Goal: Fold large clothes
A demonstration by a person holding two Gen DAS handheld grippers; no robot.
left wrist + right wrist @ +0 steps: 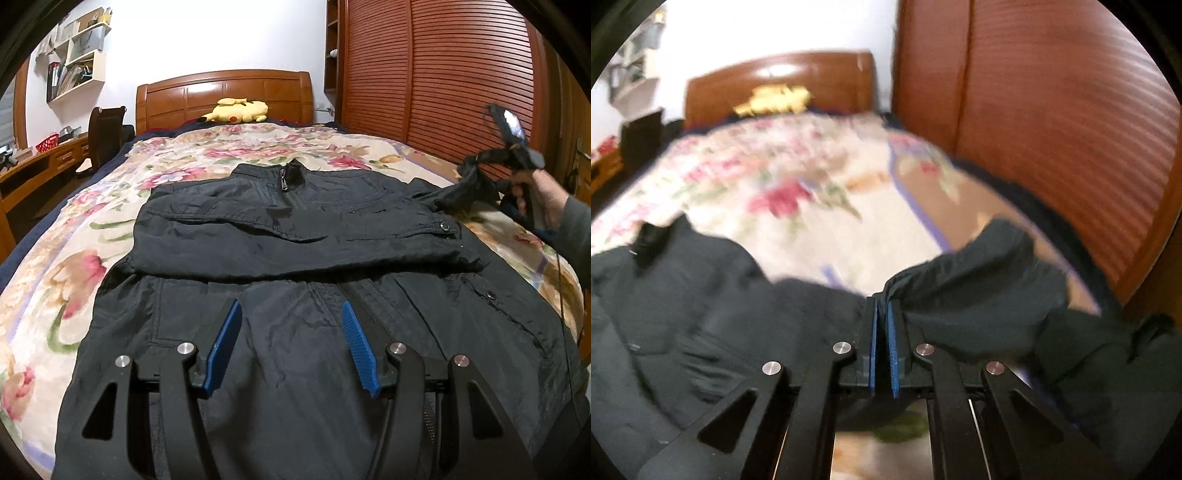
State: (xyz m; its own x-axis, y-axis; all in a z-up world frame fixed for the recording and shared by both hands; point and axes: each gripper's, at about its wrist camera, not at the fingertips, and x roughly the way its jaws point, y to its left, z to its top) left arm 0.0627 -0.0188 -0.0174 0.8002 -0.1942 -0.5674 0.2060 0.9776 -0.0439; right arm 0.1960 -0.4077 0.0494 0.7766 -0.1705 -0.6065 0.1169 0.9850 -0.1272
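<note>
jacket (295,229): black, flat on floral bedspread (92,266), mid-frame, one sleeve folded across chest | right gripper (882,306): pads pinched on other sleeve (979,295), lifted at right edge | left gripper (291,325): spread wide above hem | yellow plush toy (238,110): by headboard, upper centre

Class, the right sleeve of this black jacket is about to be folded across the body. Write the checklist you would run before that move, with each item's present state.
1. Right gripper shut on the sleeve: ok, blue pads pinch bunched fabric.
2. Sleeve lifted off the floral bedspread: ok in the left wrist view.
3. Left gripper open above the jacket, holding nothing: ok.
4. Other sleeve already folded across the chest: ok.
5. Jacket body flat: not ok, wrinkles near the hem.
6. How much cloth the pads hold: cannot tell, right wrist view is blurred.
</note>
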